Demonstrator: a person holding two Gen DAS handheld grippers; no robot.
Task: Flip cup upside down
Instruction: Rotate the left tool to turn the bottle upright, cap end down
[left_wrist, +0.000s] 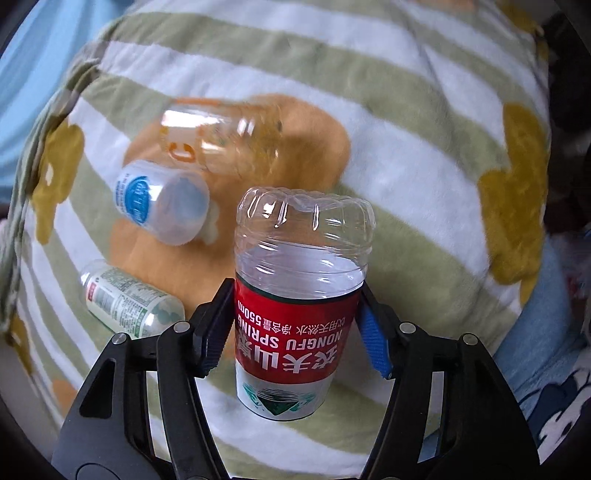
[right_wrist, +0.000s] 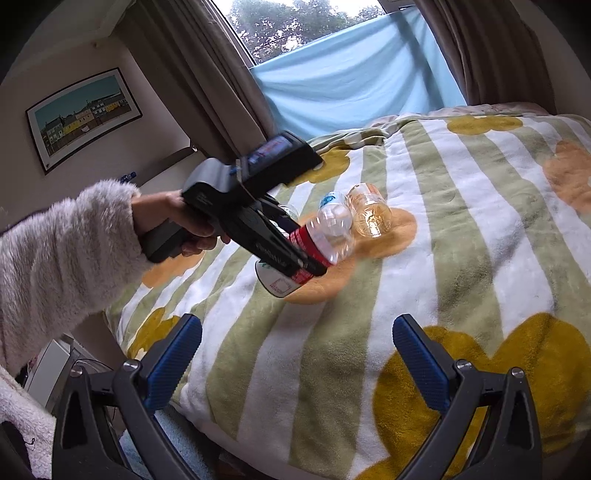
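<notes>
The cup is a cut-off clear bottle with a red Nongfu Spring label. My left gripper is shut on it at the label, one finger on each side. Its ribbed closed base points away from the camera, and the label text reads upside down. In the right wrist view the cup is tilted over the blanket, closed base up and to the right, rim end low near an orange flower patch; the left gripper holds it. My right gripper stands open and empty above the bed's near edge.
Three more cut-bottle cups lie on their sides on the striped blanket: an orange-tinted one, a blue-label one and a green-label one. A fluffy sleeve comes in from the left. Curtains and a window stand behind the bed.
</notes>
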